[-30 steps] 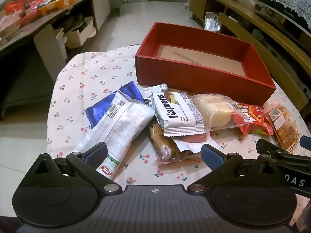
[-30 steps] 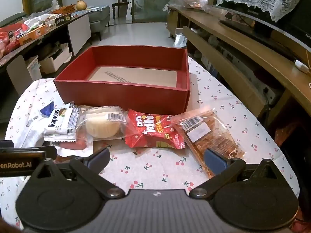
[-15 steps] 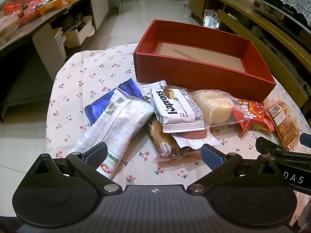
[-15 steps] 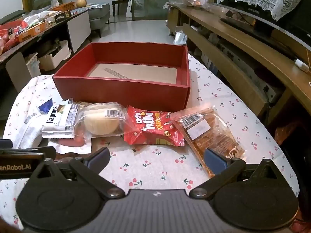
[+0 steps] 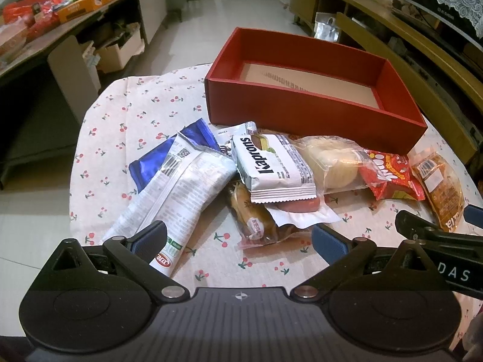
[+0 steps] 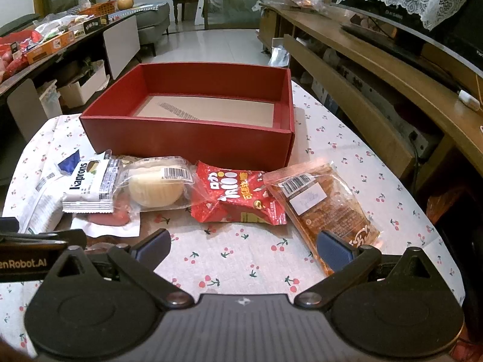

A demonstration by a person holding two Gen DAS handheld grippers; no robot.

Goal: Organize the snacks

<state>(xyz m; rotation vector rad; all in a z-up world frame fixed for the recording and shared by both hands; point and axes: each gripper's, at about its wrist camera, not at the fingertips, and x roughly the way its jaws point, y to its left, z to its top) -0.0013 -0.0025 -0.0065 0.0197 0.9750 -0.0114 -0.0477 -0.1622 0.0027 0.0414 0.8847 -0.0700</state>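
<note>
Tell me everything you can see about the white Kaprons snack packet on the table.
The white Kaprons snack packet is a small rectangular foil-like pouch with crimped, serrated end seals, bold black lettering, a sandwich picture and fine print. It looks sealed and lies flat, propped on other snacks: a pink sausage pack beneath it, the clear-wrapped pale bun at one side. It sits in front of the red cardboard box; neither gripper touches it.

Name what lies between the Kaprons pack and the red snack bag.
A clear-wrapped pale bun lies between the Kaprons pack and red snack bag; right wrist view.
</note>
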